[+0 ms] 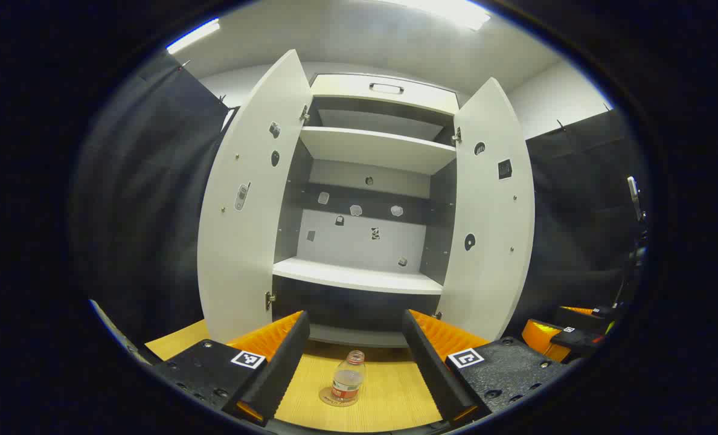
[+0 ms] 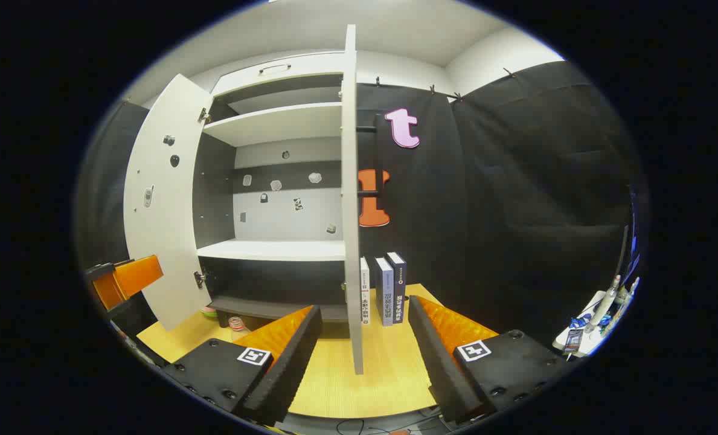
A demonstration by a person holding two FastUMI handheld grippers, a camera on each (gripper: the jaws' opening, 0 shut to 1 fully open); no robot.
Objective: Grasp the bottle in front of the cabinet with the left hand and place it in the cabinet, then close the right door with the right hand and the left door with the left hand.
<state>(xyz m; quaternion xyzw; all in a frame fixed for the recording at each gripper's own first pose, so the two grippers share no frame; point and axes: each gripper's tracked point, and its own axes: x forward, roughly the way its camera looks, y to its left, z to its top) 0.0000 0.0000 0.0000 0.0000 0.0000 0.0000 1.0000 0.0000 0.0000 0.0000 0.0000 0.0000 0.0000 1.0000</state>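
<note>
A small clear bottle (image 1: pixel 348 380) with a red-and-white label stands upright on the wooden table (image 1: pixel 389 399), in front of the white cabinet (image 1: pixel 359 275). My left gripper (image 1: pixel 355 318) is open above and short of the bottle, which shows between its fingers and untouched. Both cabinet doors stand open: the left door (image 1: pixel 247 211) and the right door (image 1: pixel 494 217). In the right gripper view my right gripper (image 2: pixel 365 308) is open and empty, facing the right door (image 2: pixel 351 199) edge-on. The bottle (image 2: pixel 238 325) peeks out behind its left finger.
Three upright books (image 2: pixel 387 290) stand on the table just right of the cabinet. The cabinet shelves (image 1: pixel 359 277) carry nothing but small stickers on the back wall. The right gripper (image 1: pixel 567 337) sits low at the right, the left gripper (image 2: pixel 123 281) at the far left.
</note>
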